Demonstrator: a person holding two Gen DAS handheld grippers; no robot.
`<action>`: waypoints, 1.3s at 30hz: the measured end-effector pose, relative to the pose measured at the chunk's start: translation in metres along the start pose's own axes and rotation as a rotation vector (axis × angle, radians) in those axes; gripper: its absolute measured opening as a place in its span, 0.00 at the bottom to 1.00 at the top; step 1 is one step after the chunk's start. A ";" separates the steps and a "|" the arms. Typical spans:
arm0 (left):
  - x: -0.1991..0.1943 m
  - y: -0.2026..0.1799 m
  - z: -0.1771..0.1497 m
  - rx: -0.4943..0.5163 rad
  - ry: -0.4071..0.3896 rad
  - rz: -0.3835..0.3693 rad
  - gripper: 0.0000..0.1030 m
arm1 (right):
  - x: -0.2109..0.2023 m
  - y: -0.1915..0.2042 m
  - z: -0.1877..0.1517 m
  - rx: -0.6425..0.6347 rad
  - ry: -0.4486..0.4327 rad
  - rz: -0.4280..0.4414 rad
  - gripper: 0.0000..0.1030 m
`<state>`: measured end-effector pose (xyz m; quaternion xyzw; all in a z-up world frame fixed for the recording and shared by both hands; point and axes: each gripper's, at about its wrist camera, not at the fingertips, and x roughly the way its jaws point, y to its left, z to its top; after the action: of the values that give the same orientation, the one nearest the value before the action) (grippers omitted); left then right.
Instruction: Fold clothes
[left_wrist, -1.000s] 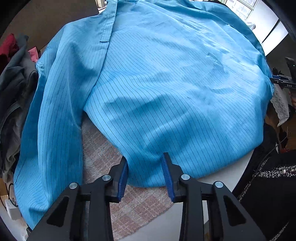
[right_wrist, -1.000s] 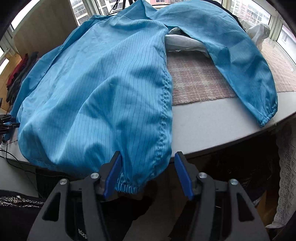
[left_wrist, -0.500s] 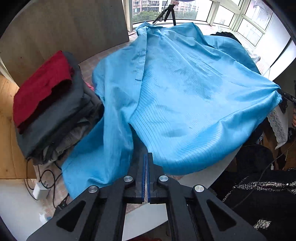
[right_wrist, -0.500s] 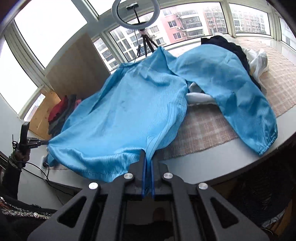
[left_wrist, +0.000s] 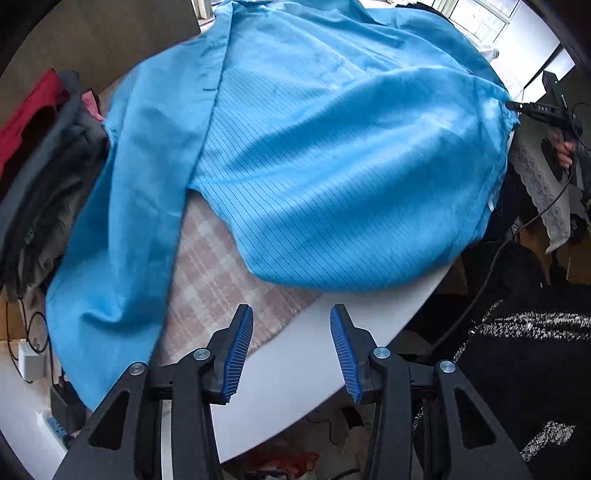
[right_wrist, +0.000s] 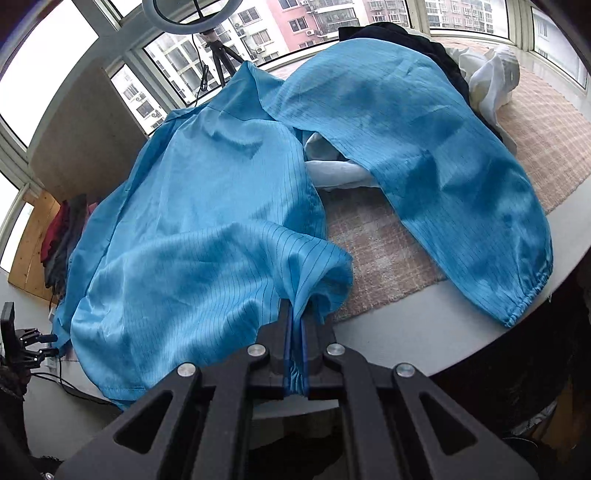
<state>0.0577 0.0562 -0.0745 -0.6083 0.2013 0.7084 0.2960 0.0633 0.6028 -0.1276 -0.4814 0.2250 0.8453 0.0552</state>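
Gripping hem: right gripper (right_wrist: 295, 354) clamps blue coat (right_wrist: 207, 229) corner, lifted for folding
Left gripper (left_wrist: 291, 354): jaws just opened, empty, released its corner

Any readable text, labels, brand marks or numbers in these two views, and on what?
No text can be read for certain.
White lettering on the right gripper, seen from the left wrist view: too small and blurred.
Small green tag in the dark clothes pile: illegible.
Blue garment: pinstripes only, no print visible.
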 end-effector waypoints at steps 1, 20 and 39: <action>0.010 -0.001 -0.003 -0.018 0.008 -0.004 0.42 | 0.001 -0.001 0.001 0.001 0.006 -0.001 0.04; -0.022 -0.004 0.043 0.040 -0.132 -0.120 0.48 | -0.018 0.008 0.017 -0.008 -0.030 -0.104 0.04; 0.035 -0.086 0.057 0.008 -0.155 -0.145 0.10 | 0.007 -0.008 0.042 -0.101 0.047 -0.082 0.04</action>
<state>0.0698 0.1634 -0.0921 -0.5636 0.1362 0.7290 0.3637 0.0290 0.6276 -0.1174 -0.5120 0.1636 0.8411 0.0602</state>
